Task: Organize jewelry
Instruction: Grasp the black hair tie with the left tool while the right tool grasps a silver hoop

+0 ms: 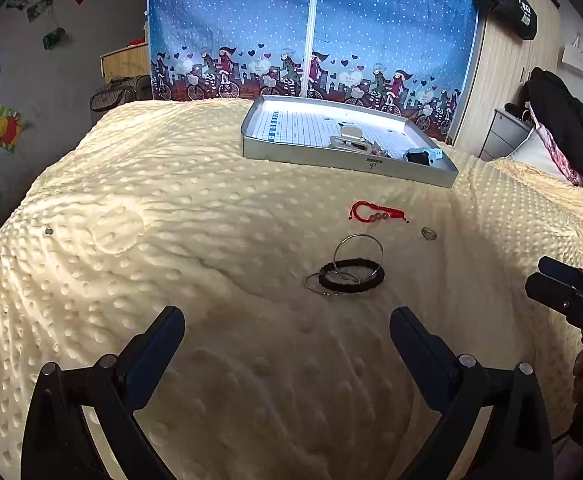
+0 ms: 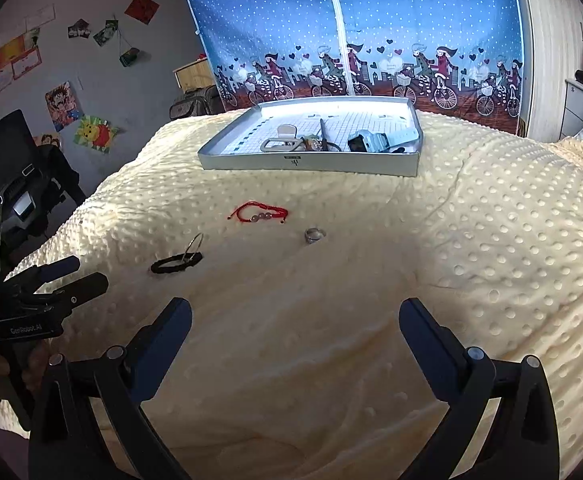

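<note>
On the cream dotted blanket [image 1: 211, 208] lie a black braided bracelet [image 1: 351, 276] with thin silver bangles [image 1: 358, 250] across it, a red string bracelet [image 1: 375, 213] with beads, and a small silver ring [image 1: 429, 233]. Behind them stands a shallow grey tray [image 1: 347, 162] that holds a watch and small items. My left gripper [image 1: 287, 320] is open, short of the black bracelet, with nothing between its fingers. My right gripper [image 2: 295, 316] is open too, short of the ring [image 2: 314, 235] and red bracelet [image 2: 260, 213]. The black bracelet [image 2: 176, 263] lies to its left.
A blue cartoon curtain [image 1: 311, 32] hangs behind the bed. A wardrobe with a black bag [image 1: 511, 4] and a grey drawer unit [image 1: 505, 136] stand at the right. Dark clothing [image 1: 567, 128] and a pillow lie at the bed's right end. A chair [image 2: 7, 168] stands left.
</note>
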